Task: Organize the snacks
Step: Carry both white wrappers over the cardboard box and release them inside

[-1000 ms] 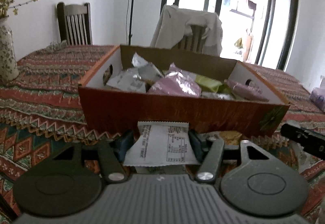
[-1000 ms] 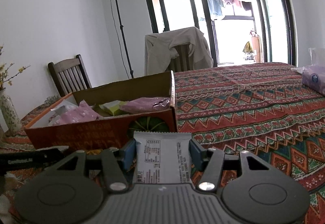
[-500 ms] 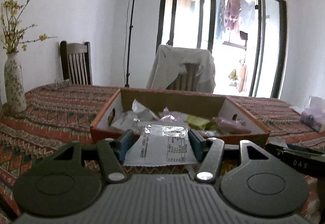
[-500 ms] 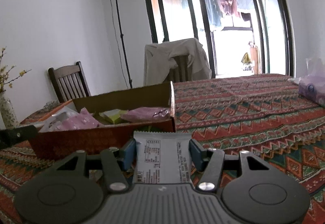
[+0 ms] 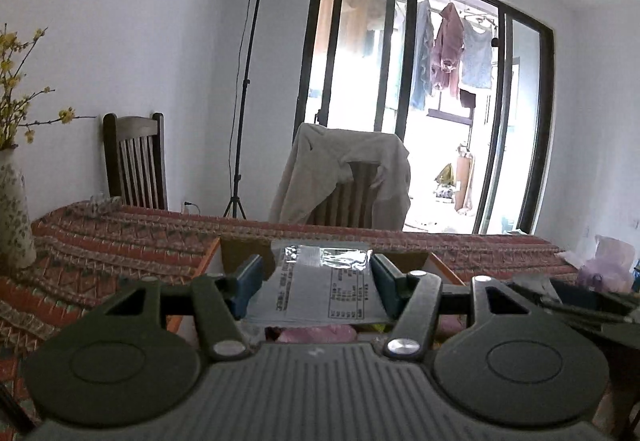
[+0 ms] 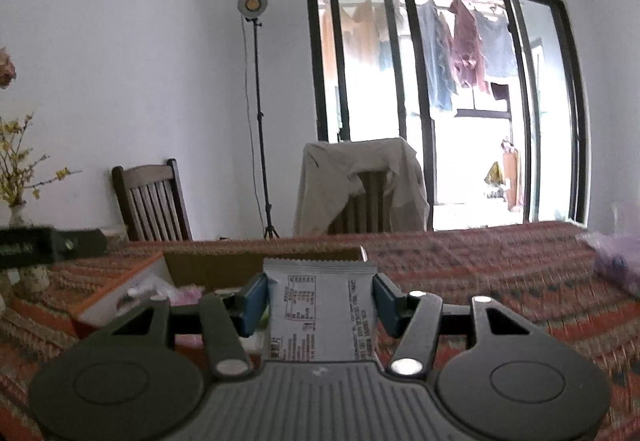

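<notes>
Left tool (image 5: 318,283): clamped a printed white packet (image 5: 320,289).
Right tool (image 6: 320,301): clamped a grey packet (image 6: 322,315).
Cardboard box (image 6: 208,269): rested on tabletop (image 6: 500,269).

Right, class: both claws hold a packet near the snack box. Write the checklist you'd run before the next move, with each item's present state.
1. Left claw shut on its packet: ok.
2. Right claw shut on its packet: ok.
3. Box in sight of both cameras: ok.
4. Left packet over the open box: ok.
5. Right packet over the box: cannot tell.
6. Free space in the box: cannot tell.
</notes>
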The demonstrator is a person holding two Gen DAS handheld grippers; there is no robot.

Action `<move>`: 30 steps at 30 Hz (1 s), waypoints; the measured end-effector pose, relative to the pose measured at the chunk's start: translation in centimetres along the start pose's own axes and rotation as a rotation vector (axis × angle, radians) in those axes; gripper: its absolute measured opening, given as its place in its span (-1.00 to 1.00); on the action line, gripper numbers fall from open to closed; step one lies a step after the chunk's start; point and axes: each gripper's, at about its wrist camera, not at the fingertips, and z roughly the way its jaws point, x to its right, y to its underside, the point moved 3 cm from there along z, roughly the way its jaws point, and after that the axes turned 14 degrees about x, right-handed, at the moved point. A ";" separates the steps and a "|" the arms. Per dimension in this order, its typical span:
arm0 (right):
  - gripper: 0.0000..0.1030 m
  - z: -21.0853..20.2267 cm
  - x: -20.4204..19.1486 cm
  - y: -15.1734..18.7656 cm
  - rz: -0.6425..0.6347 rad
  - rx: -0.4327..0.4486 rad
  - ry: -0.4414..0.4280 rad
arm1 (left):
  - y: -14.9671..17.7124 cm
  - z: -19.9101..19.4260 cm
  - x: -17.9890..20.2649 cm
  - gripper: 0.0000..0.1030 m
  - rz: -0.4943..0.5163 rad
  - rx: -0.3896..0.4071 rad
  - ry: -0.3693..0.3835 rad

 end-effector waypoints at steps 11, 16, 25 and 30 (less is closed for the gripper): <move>0.08 8.2 -1.9 -0.8 0.028 -0.004 0.006 | 0.3 7.6 -1.4 0.18 -0.065 -0.018 -0.115; 0.08 9.7 -0.8 2.4 0.068 -0.036 0.004 | 2.7 9.7 -2.8 0.18 -0.054 -0.059 -0.121; 0.14 10.4 -1.1 4.4 0.034 -0.117 -0.005 | 4.3 10.3 -4.0 0.54 -0.066 -0.108 -0.146; 1.00 9.8 -1.0 4.8 0.044 -0.106 0.014 | 4.3 9.6 -4.6 1.00 -0.082 -0.076 -0.190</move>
